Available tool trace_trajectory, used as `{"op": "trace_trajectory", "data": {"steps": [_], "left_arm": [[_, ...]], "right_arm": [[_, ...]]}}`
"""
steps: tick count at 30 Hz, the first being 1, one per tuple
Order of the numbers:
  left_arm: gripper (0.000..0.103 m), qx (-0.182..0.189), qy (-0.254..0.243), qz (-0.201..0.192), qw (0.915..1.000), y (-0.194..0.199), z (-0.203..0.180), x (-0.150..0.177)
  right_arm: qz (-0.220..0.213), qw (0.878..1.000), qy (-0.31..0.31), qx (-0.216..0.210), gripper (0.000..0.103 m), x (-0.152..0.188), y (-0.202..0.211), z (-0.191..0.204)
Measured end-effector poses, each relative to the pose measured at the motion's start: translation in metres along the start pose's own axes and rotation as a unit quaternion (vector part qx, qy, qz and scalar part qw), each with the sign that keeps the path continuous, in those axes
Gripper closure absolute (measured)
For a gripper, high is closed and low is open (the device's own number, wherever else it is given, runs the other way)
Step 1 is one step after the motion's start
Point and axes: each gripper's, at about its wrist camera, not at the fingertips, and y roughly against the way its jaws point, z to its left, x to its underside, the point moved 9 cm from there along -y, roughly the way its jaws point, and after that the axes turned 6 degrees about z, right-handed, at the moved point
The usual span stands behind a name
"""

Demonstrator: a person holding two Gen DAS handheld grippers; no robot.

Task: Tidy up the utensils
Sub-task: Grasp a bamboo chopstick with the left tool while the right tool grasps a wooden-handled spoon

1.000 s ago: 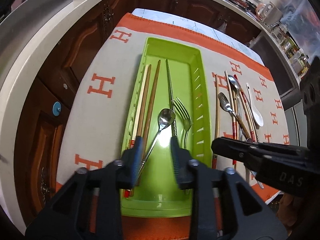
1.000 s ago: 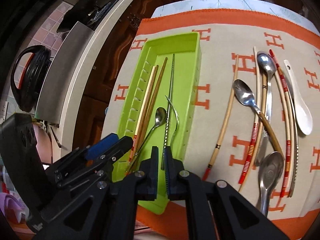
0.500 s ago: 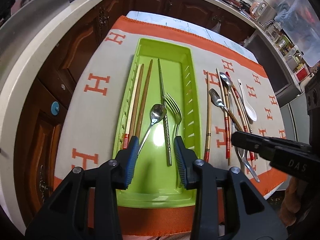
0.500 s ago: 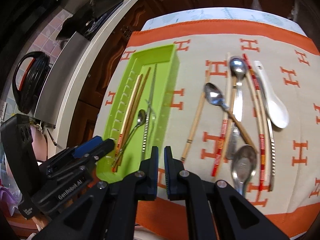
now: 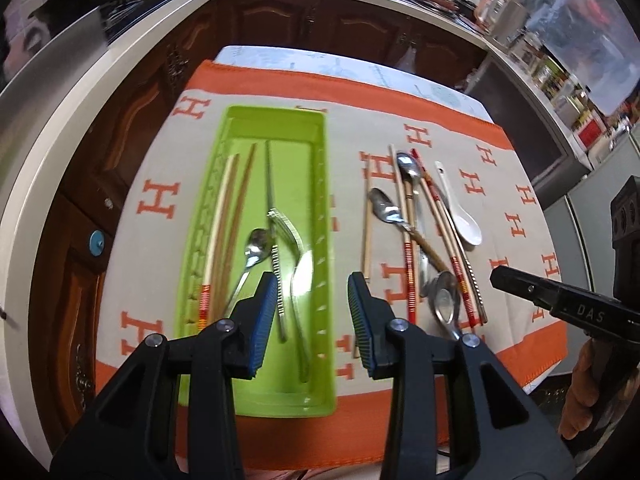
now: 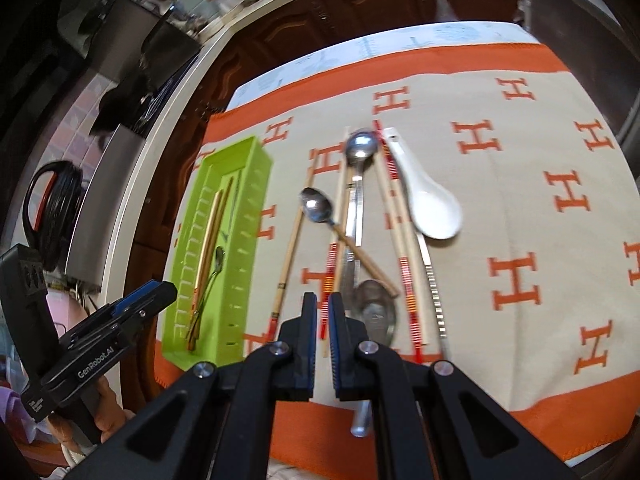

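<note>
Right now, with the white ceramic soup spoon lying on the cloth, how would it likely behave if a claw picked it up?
The white ceramic soup spoon looks glazed and glossy, so probably slippery between pads. Its thick, rigid body suggests stiff, fairly heavy and chippable if dropped. The deep rounded bowl may rock when pushed, and the beige cloth with orange H letters should damp sliding.

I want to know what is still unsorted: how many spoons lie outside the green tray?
4, all on the cloth right of the tray: white ceramic spoon, wooden-handled spoon, long steel spoon, and steel spoon nearest the fingers.
</note>
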Motion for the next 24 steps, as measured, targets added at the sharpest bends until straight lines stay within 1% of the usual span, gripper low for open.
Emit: {"op": "trace_trajectory", "data": {"steps": [5,10,13,17,20,24], "left_arm": [[0.07,0.003,-0.022,0.006,0.9997,-0.006,-0.029,-0.008],[0.07,0.004,-0.042,0.023,0.9988,-0.023,-0.055,-0.015],[0.07,0.002,-0.049,0.037,0.9981,-0.039,-0.063,-0.018],[0.07,-0.001,-0.055,0.059,0.9968,-0.064,-0.068,-0.02],[0.07,-0.001,-0.055,0.069,0.9961,-0.077,-0.069,-0.021],[0.07,-0.003,-0.054,0.08,0.9953,-0.09,-0.066,-0.023]], "right_arm": [[-0.005,1.0,-0.007,0.002,0.097,-0.003,0.005,-0.018],[0.003,1.0,0.022,0.014,0.097,-0.011,-0.002,-0.023],[0.011,0.999,0.047,0.024,0.097,-0.019,-0.012,-0.023],[0.036,0.996,0.078,0.031,0.097,-0.025,-0.035,-0.024],[0.063,0.993,0.098,0.03,0.097,-0.026,-0.055,-0.023],[0.088,0.988,0.122,0.043,0.097,-0.027,-0.075,-0.022]]}}
